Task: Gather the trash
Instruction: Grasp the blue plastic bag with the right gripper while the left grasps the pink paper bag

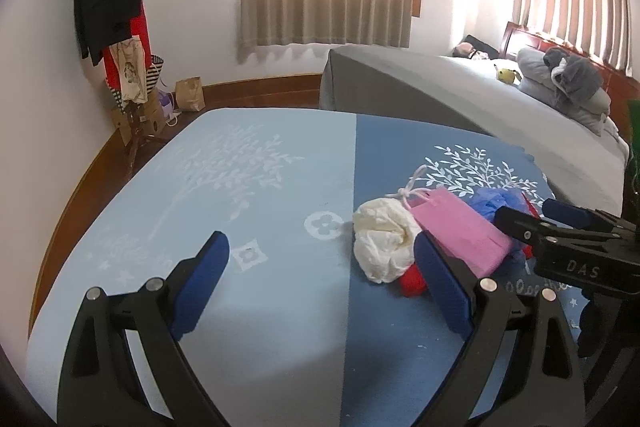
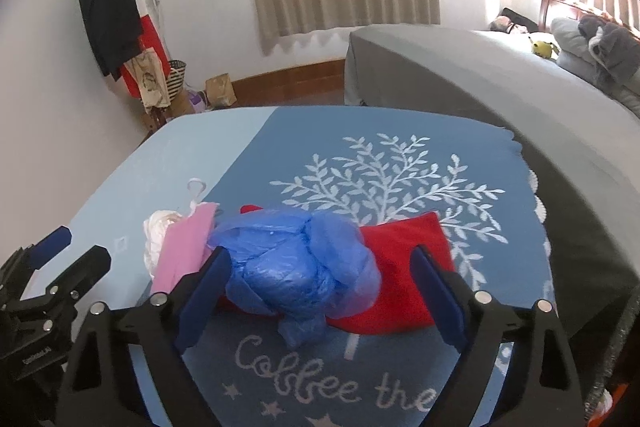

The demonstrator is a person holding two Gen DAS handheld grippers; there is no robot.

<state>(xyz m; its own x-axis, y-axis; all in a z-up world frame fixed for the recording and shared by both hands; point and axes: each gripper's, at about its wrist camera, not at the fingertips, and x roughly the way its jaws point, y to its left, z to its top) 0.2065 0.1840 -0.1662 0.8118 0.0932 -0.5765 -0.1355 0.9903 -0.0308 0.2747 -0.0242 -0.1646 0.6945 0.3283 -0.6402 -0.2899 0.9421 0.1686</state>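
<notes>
While right gripper (image 2: 320, 291) gapes wide round crinkly blue plastic bag (image 2: 296, 267), left gripper (image 1: 320, 287) wide, empty.

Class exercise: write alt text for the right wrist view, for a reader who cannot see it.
The right gripper, jaws open, straddles a crumpled blue plastic bag lying on a red bag on a blue tablecloth with a white tree print. A pink paper bag and white crumpled plastic lie to the left; a grey bed stands behind.

Light-blue cloth (image 1: 240, 187) lies open; the trash pile (image 1: 440, 239) crowds its dark half.
</notes>
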